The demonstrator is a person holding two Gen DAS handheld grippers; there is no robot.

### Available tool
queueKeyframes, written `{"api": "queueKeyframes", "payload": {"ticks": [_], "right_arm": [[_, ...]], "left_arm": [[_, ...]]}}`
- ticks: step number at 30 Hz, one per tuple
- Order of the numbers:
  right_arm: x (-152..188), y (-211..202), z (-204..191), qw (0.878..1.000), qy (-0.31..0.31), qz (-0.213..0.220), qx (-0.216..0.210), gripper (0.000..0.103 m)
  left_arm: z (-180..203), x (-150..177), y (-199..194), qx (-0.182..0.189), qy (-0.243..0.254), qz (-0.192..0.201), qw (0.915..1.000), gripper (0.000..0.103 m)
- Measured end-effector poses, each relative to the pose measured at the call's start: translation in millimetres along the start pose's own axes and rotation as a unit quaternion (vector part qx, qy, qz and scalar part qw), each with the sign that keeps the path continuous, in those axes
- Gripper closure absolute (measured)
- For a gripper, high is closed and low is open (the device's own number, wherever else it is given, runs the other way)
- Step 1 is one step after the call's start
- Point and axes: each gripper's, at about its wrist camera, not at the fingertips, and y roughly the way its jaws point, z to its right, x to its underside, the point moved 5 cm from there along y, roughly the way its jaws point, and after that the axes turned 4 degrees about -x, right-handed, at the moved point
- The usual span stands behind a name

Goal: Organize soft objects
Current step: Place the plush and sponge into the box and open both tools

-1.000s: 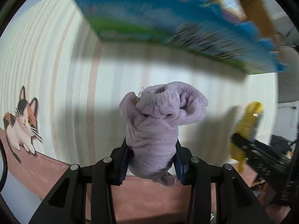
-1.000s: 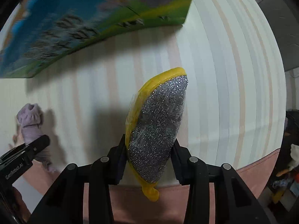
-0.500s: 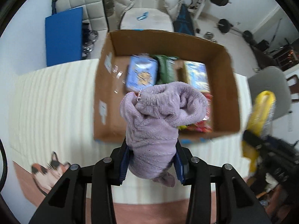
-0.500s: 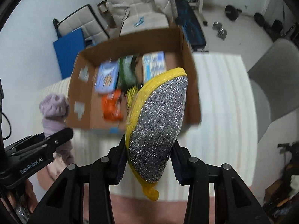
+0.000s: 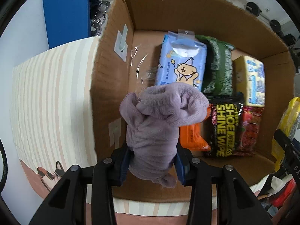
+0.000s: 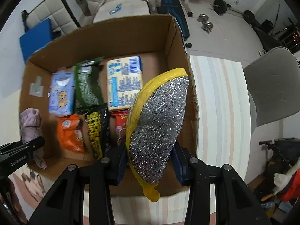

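Note:
My left gripper point(image 5: 152, 159) is shut on a purple fleece cloth point(image 5: 159, 121) and holds it above the left side of an open cardboard box point(image 5: 110, 60). My right gripper point(image 6: 149, 161) is shut on a yellow-edged silver scouring sponge point(image 6: 157, 127) and holds it above the box's right side point(image 6: 180, 35). The cloth and left gripper show at the left of the right wrist view point(image 6: 31, 125). The sponge shows at the right edge of the left wrist view point(image 5: 288, 120).
The box holds a blue wipes pack point(image 5: 181, 63), a green pack point(image 5: 219, 71), a yellow-blue pack point(image 5: 251, 80), an orange pack point(image 5: 193, 138), a black shoe wipes pack point(image 5: 225, 129) and a red pack point(image 5: 249, 129). A striped cloth point(image 5: 50, 97) covers the table. A grey chair point(image 6: 271, 86) stands right.
Both grippers rose from low over the table beside the box to above it, then moved closer over its open top. Both kept their holds.

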Motion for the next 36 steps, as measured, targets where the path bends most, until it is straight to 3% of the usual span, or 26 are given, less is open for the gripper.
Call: {"api": "queueKeyframes", "payload": {"ticks": [7, 9, 11, 14, 18, 20, 25, 31, 36], "right_arm": [[-9.3, 19.5, 5.4, 1.0, 0.005, -0.009, 0.021, 0.054], [-9.9, 21.2, 7.6, 1.0, 0.012, -0.014, 0.014, 0.044], [-9.9, 18.8, 8.8, 1.0, 0.015, -0.012, 0.011, 0.035], [-8.8, 13.1, 9.6, 1.0, 0.014, -0.008, 0.01, 0.032], [-4.8, 6.8, 6.2, 1.0, 0.013, -0.007, -0.002, 0.022], [-1.8, 2.6, 2.4, 1.0, 0.007, -0.004, -0.007, 0.016], [11.5, -2.4, -10.1, 1.0, -0.004, 0.001, -0.028, 0.0], [27.7, -2.0, -16.6, 0.999, -0.006, 0.008, -0.036, 0.0], [34.7, -2.8, -14.9, 0.999, -0.004, 0.013, -0.032, 0.0]], "left_arm": [[-4.1, -3.8, 10.2, 0.017, -0.016, -0.017, 0.9996, 0.06], [-3.9, -9.5, 6.5, 0.024, -0.023, -0.007, 0.9994, 0.054], [-5.6, -11.4, 0.1, 0.027, -0.023, 0.002, 0.9994, 0.037], [-6.8, -12.1, -9.9, 0.029, -0.025, 0.019, 0.9991, 0.02], [-8.9, -8.6, -23.8, 0.031, -0.028, 0.043, 0.9982, 0.013], [-8.4, -4.8, -32.5, 0.034, -0.029, 0.059, 0.9973, 0.004], [0.5, 13.1, -50.0, 0.037, -0.022, 0.101, 0.994, 0.004], [12.0, 22.2, -58.2, 0.02, -0.002, 0.139, 0.9901, 0.003], [16.2, 28.2, -59.2, 0.018, 0.002, 0.149, 0.9887, 0.003]]}}
